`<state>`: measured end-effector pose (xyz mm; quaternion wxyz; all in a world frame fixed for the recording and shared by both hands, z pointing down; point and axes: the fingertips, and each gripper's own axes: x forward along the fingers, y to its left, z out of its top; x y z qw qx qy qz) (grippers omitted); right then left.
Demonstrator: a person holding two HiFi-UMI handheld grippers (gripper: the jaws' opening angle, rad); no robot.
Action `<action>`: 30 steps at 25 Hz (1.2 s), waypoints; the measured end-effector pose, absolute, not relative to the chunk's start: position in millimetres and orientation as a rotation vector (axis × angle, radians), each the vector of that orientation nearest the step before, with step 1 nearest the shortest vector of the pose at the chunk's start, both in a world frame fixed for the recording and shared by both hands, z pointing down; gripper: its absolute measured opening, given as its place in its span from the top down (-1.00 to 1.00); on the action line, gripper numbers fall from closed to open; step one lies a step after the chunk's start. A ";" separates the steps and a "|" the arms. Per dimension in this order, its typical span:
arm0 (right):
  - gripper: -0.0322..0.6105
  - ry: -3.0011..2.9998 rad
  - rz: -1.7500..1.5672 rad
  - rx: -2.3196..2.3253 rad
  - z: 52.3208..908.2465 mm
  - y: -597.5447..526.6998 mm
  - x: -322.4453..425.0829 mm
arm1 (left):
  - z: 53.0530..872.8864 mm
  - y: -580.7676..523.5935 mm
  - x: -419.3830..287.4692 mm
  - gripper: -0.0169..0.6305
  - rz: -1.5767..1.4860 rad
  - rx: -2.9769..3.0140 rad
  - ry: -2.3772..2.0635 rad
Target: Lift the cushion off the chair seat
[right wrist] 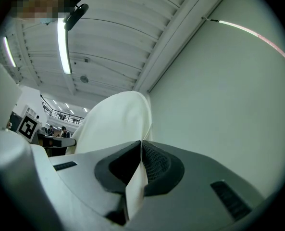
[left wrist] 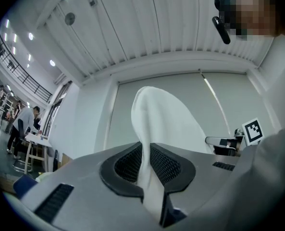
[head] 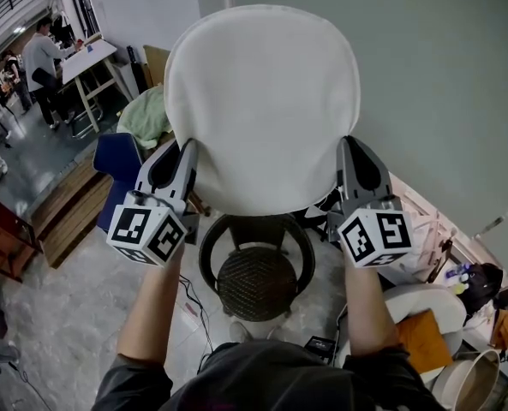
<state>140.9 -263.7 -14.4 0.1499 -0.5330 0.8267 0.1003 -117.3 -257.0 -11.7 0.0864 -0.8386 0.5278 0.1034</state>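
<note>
**Spotter:** You're clamping the left gripper (head: 182,151) on the cushion (head: 262,101) rim at about 8 o'clock. The right gripper (head: 350,151) is clamping it at about 4 o'clock. Both pairs of jaws are squeezing the white edge nearly flat between the pads.

**Coach:** That flattening is telling you it's soft and, I'd judge, light. It's holding its round shape between your two grips, so there's some body to it. Expect it to flop if you're gripping one side only. The rim at opposite sides is the place to take it. The fabric looks smooth, so a shallow bite could be slipping.

**Spotter:** You're holding it up in the air, clear of the chair (head: 255,272), which is sitting at 6 o'clock beneath it.

**Coach:** The cushion is covering the far part of the chair's frame, and the legs aren't showing. You're also not seeing the cushion's far face, so I can't tell whether any ties are hanging there.
</note>
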 end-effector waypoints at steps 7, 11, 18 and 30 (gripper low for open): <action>0.84 2.373 0.280 -1.537 -11.5 -264.3 143.6 | -10.8 -256.5 -114.8 0.76 0.297 -2.502 1.572; 0.84 2.370 0.285 -1.542 -9.5 -266.2 144.5 | -6.4 -259.1 -113.5 0.76 0.293 -2.507 1.571; 0.84 2.368 0.283 -1.552 -7.8 -265.3 147.1 | -5.9 -257.5 -110.9 0.76 0.295 -2.510 1.570; 0.84 2.367 0.260 -1.562 -0.6 -269.7 151.9 | -0.3 -261.5 -106.1 0.76 0.283 -2.523 1.574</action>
